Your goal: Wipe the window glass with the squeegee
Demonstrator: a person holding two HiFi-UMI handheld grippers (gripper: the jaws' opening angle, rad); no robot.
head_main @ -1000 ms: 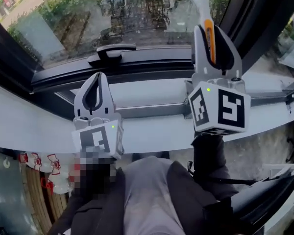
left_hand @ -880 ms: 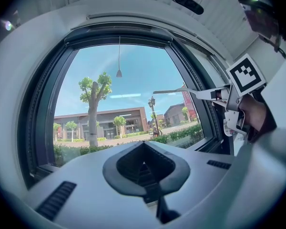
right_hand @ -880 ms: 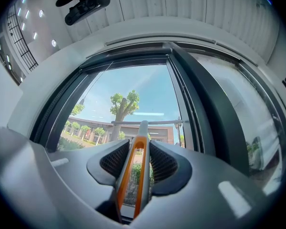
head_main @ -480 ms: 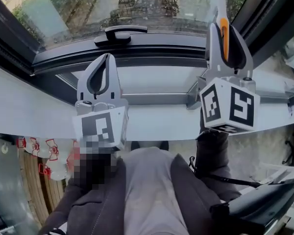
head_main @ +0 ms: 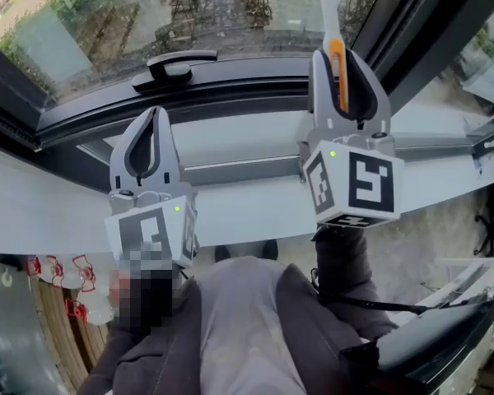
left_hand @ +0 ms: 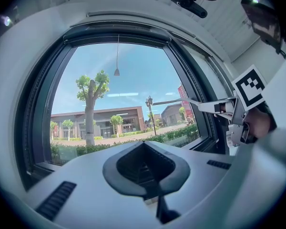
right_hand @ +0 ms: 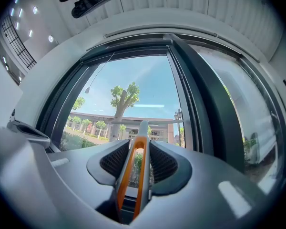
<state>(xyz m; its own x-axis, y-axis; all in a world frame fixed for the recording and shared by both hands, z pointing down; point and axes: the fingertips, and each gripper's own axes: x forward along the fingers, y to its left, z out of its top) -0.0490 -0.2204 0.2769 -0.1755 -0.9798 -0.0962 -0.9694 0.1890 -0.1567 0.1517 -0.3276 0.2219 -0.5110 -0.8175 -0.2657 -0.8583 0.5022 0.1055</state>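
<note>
My right gripper [head_main: 342,60] is pinching the squeegee [head_main: 330,11] by its orange-edged end, jaws tight on both sides. The blade is up by the glass [head_main: 107,15] near the dark frame [head_main: 412,23] on the right. I can't tell from any view whether the rubber actually touches the pane. My left gripper [head_main: 152,122] hangs idle over the sill [head_main: 247,196], jaws pressed together on nothing, just below the latch [head_main: 177,62]. What worries me is the grip: the jaws hold a narrow part well back from the blade, so pressing into the glass could twist the squeegee between the pads. That would lift one end of the blade and leave streaks. The frame is close too, so a sideways pull could knock the blade against it and jolt it loose. I also reckon the left gripper could clip the latch if I lean in.
</note>
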